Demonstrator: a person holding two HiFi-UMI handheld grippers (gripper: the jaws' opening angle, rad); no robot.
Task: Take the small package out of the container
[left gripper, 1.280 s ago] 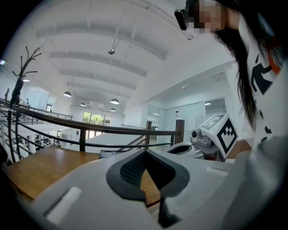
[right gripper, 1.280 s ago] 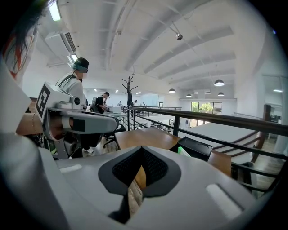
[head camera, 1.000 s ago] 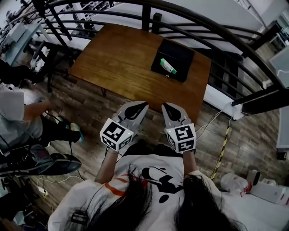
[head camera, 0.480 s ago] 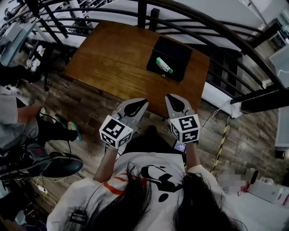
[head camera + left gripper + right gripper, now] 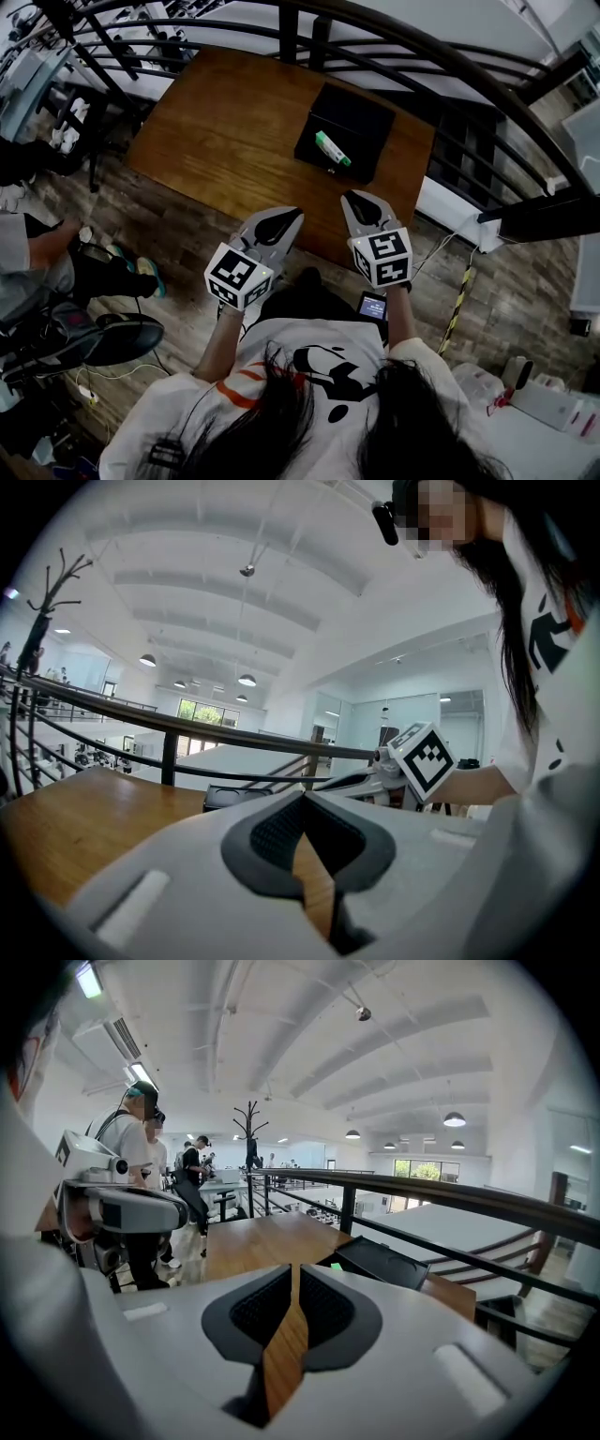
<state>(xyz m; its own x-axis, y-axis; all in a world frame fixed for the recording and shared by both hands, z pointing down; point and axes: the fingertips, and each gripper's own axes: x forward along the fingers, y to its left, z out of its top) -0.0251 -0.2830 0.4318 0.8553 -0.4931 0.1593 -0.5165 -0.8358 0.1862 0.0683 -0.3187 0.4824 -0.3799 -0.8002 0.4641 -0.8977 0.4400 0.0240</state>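
Both grippers hover side by side at near edge of wooden table point(image 5: 225, 122), not touching each other.
Left gripper point(image 5: 292, 217): jaws pressed together, nothing between.
Right gripper point(image 5: 353, 197): jaws shut tip to tip too, empty.
Small package point(image 5: 333, 148), green and white, lies inside black container point(image 5: 364, 114) on table's far right side, well ahead of both grippers.
Dark railing point(image 5: 441, 52) curves behind table.

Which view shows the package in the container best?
The head view: the package lies in full sight inside the container. The right gripper view catches only a green sliver; the left gripper view shows just the container's rim.
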